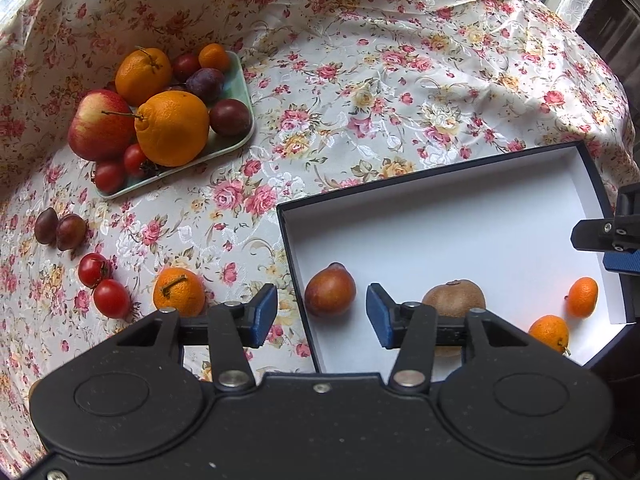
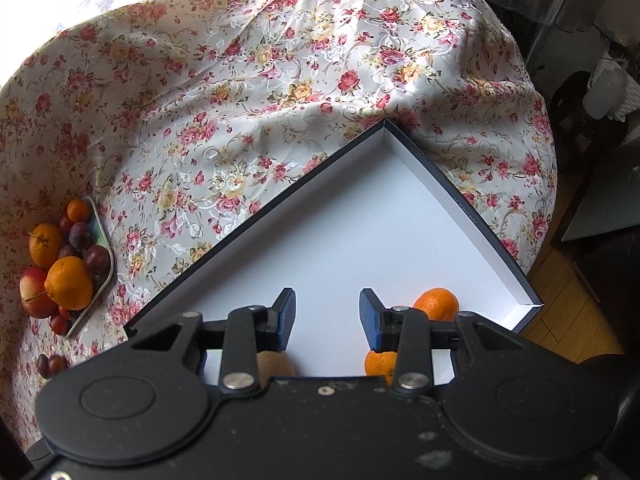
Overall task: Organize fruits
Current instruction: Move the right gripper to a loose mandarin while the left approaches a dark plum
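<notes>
From my left wrist, my left tongs stand parted over the near left corner of the dark-rimmed box, pads clear of everything and nothing held. The reddish-brown plum lies on the white floor just beyond them, in line with the gap and clear of both pads. It is roundish, its slight point facing away from me. This hand is the nearer one to it. Also in the box I count one kiwi and two small tangerines. On the counter cloth, left of the box, lie one tangerine, two tomatoes and two plums. The green tray farther back is heaped with fruit; I cannot count the pile surely.

From my right wrist, my right tongs are parted too, empty, hanging over bare box floor. The kiwi sits below the left finger, both tangerines by the right one, one beyond it and one beneath.
</notes>
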{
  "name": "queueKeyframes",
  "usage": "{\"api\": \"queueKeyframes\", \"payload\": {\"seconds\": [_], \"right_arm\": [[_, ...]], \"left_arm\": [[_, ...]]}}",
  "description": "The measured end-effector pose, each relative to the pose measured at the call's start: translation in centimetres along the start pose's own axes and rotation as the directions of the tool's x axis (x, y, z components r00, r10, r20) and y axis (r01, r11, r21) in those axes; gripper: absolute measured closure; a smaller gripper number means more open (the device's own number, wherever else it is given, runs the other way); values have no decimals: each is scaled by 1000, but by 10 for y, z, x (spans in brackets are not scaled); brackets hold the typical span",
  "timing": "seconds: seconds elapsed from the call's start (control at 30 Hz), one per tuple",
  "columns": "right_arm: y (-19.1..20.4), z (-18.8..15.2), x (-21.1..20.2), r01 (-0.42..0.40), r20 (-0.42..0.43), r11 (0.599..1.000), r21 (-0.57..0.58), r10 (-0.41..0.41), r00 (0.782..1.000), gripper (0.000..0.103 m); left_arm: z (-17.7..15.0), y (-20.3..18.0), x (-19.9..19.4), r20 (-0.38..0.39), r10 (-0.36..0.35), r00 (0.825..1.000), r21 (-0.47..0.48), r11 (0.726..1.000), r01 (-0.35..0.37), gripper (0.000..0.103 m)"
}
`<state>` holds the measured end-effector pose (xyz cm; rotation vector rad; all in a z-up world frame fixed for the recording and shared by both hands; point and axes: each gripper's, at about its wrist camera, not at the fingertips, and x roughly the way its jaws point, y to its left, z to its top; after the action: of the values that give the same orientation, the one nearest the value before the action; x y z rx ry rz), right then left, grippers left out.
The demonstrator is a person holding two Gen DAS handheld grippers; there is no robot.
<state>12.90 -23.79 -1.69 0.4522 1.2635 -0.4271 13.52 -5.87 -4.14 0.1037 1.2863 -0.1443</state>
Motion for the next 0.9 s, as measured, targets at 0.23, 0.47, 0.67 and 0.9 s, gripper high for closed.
{"api": "queueKeyframes", "payload": {"seconds": [0.23,0.47,0.67,0.9], "right_arm": [[26,-4,2,-15,-26,999,-36,14,1000,64],[62,-11,9,-47,-70,996,-75,42,997,64],[93,-19,13,-76,-97,989,-123,65,993,64],[110,-25,17,-83,-122,988,-127,67,990,64]], "left_arm": [[3,35,-11,14,17,1000,-62,998,-16,42],[8,80,-11,-11,54,998,-152,987,-55,42],[7,116,-10,-17,73,997,-229,970,-75,42],[0,136,-16,3,105,995,-247,964,-101,42]]}}
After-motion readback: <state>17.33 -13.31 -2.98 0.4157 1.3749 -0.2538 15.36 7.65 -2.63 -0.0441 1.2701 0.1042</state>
